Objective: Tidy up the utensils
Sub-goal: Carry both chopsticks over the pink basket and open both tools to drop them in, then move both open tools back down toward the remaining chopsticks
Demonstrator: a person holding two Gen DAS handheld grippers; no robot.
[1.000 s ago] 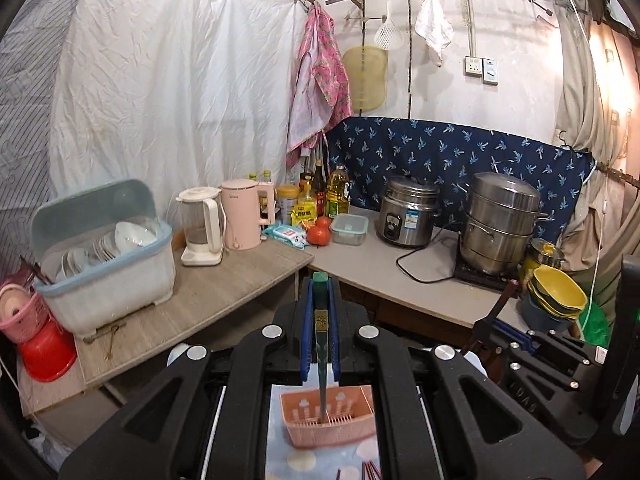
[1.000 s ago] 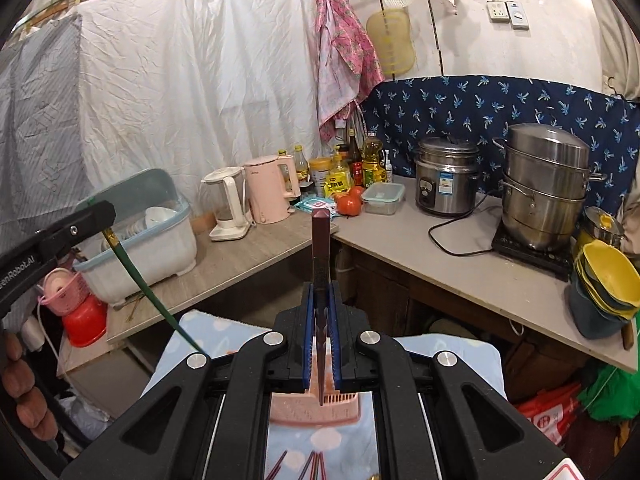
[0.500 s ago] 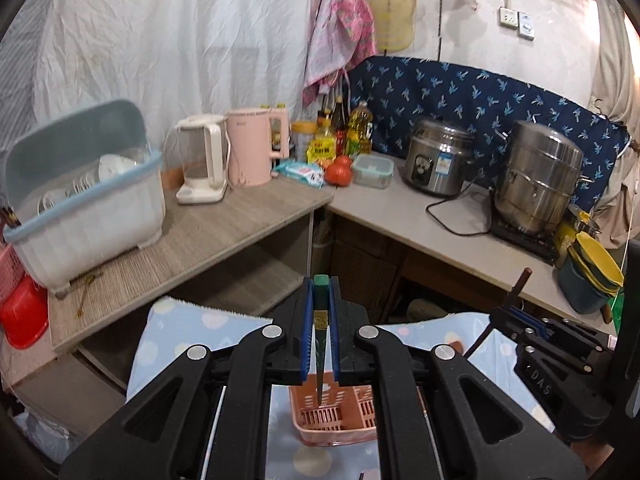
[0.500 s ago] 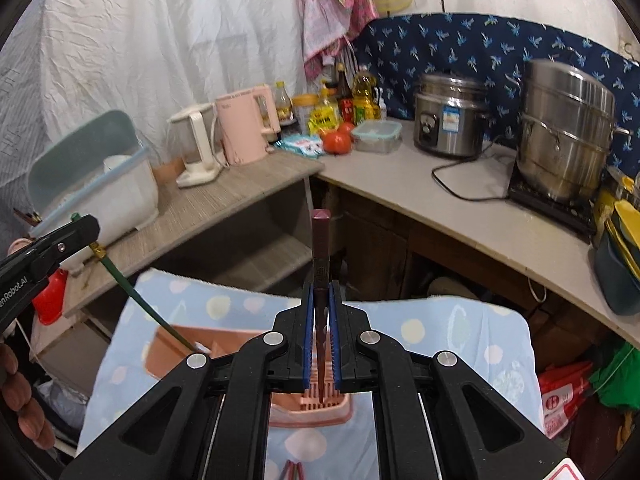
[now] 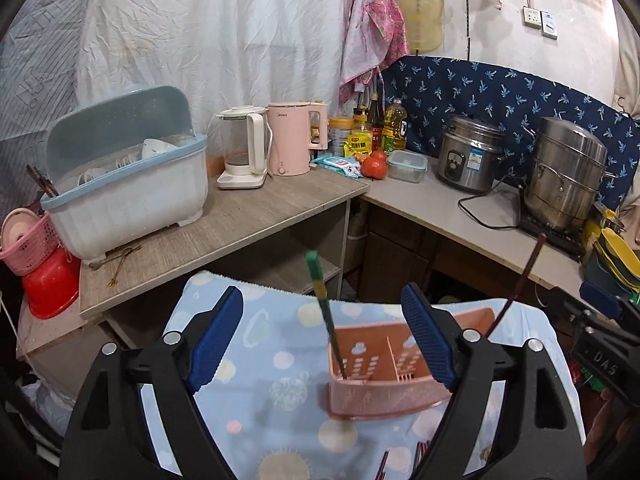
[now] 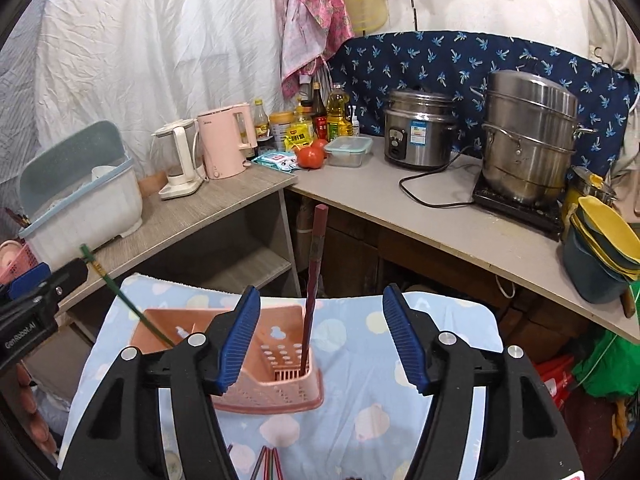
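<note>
now the left gripper [image 5: 322,344] stands wide, its jaws having just sprung apart, and the green chopstick [image 5: 325,308] between them touches neither pad; it leans toward eleven o'clock with its lower end inside the pink utensil basket [image 5: 384,394]. the right gripper [image 6: 316,338] is likewise spread, just opened, the dark red chopstick [image 6: 314,280] standing free between its pads in the basket's right compartment. the basket's near wall is partly hidden behind the blue pads [image 6: 236,340]. more chopsticks [image 6: 268,464] at six o'clock on the dotted cloth [image 6: 360,408] are cut off by the frame. at nine o'clock, fingers [image 6: 36,432] show dimly.
</note>
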